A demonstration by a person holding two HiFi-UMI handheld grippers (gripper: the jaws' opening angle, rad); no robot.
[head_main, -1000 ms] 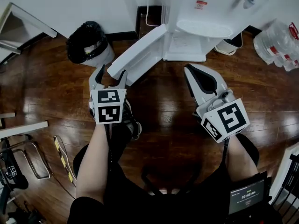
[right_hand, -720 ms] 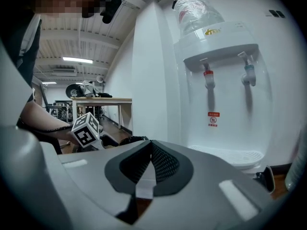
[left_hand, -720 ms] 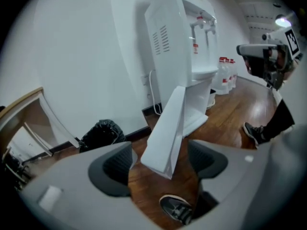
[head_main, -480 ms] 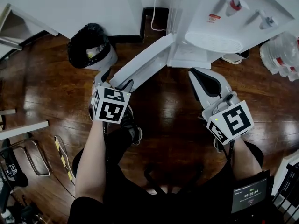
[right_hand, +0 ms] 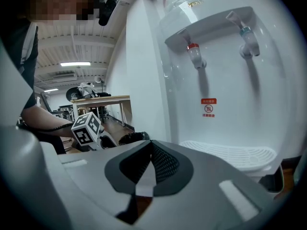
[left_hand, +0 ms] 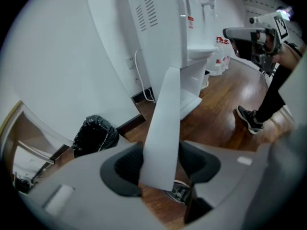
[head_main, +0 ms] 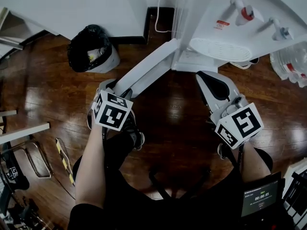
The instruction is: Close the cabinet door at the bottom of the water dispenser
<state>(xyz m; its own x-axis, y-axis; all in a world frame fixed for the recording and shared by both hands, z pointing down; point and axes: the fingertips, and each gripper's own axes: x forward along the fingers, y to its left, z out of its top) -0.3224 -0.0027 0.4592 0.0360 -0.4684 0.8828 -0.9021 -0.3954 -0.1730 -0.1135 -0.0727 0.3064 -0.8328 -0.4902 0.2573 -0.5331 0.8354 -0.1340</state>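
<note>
The white water dispenser stands at the top of the head view, and its bottom cabinet door hangs open, swung out to the left. My left gripper points steeply down over the door's free end. In the left gripper view the door's edge runs between the jaws of this gripper. The jaws are closing, and both dark pads meet the door's sides. My right gripper is shut with nothing in it and hangs in front of the dispenser, below the drip tray.
A bin lined with a black bag stands left of the door by the wall. A white cable hangs behind the dispenser. Clear water bottles lie at the right edge. The person's shoe is on the dark wood floor under the left gripper.
My left gripper has gone down and forward onto the door's free end, which now sits between its jaws. The right gripper has crept a little closer to the dispenser, still shut.
</note>
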